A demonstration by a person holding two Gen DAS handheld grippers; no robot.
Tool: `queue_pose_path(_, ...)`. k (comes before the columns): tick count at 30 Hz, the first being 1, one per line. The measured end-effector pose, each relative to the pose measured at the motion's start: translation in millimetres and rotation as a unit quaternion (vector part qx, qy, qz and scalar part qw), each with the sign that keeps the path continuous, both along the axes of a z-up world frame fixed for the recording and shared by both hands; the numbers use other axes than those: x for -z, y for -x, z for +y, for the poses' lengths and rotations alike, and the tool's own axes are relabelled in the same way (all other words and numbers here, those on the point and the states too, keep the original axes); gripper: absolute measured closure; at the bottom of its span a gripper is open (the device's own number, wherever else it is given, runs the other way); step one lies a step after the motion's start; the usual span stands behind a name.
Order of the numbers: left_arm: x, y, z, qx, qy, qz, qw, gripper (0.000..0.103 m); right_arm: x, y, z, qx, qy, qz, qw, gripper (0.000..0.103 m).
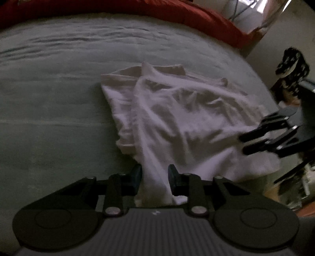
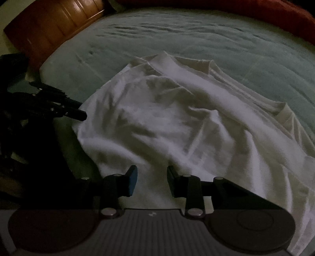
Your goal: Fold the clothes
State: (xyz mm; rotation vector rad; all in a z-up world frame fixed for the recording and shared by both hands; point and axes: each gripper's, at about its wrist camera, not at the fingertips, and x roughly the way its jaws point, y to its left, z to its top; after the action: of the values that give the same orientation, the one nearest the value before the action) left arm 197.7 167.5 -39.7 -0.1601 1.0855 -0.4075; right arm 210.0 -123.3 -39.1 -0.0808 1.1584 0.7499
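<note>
A crumpled white shirt [image 1: 177,118] lies on the grey-green bed sheet [image 1: 49,98], collar end far from me. My left gripper [image 1: 155,177] is at the shirt's near left edge. Its jaws stand apart, and a bunched strip of the cloth runs up between the blue pads [image 1: 137,177]. My right gripper [image 2: 151,179] is open over the near hem of the shirt [image 2: 157,118], with cloth showing in the gap. In the left wrist view the right gripper [image 1: 244,144] sits at the shirt's right edge with its fingers apart. The left gripper [image 2: 82,115] shows dark at the shirt's left edge.
A red blanket [image 1: 137,9] runs along the far side of the bed. A wooden headboard [image 2: 49,23] stands at the far left in the right wrist view. Past the bed's right edge are floor [image 1: 275,39] and dark clutter [image 1: 291,67]. The room is dim.
</note>
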Motion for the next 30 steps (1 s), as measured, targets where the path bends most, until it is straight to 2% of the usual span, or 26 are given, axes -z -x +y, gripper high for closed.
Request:
queue_pose_path(2, -5, 1, -2, 0.011, -0.018, -0.018, 0.9996, 0.077, 1, 0, 4, -0.005, 0.002, 0.001, 1.0, 0.065)
queue_pose_path(17, 4, -5, 10, 0.015, 0.041, 0.001, 0.999, 0.075, 10, -3, 13, -0.024, 0.001, 0.02, 0.999, 0.059)
queue_pose_path(19, 11, -8, 12, 0.021, 0.059, 0.026, 0.9977, 0.074, 11, -3, 14, -0.024, 0.002, 0.021, 0.999, 0.058)
queue_pose_path(24, 25, -3, 28, -0.004, 0.103, 0.082, 0.9912, 0.075, 11, -3, 14, -0.026, 0.001, 0.023, 0.999, 0.058)
queue_pose_path(25, 29, -1, 29, -0.006, 0.1, 0.094, 0.9906, 0.078, 11, -4, 14, -0.026, 0.001, 0.023, 0.999, 0.058)
queue_pose_path(26, 29, 0, 29, -0.006, 0.093, 0.096, 0.991, 0.093, 11, -4, 14, -0.026, 0.0, 0.023, 0.999, 0.058)
queue_pose_path(27, 29, 0, 29, -0.006, 0.088, 0.094, 0.9916, 0.099, 11, -4, 14, -0.026, 0.0, 0.023, 0.999, 0.058)
queue_pose_path(30, 26, 1, 33, -0.003, 0.078, 0.101, 0.9919, 0.102, 10, -4, 14, -0.033, 0.001, 0.021, 0.999, 0.058)
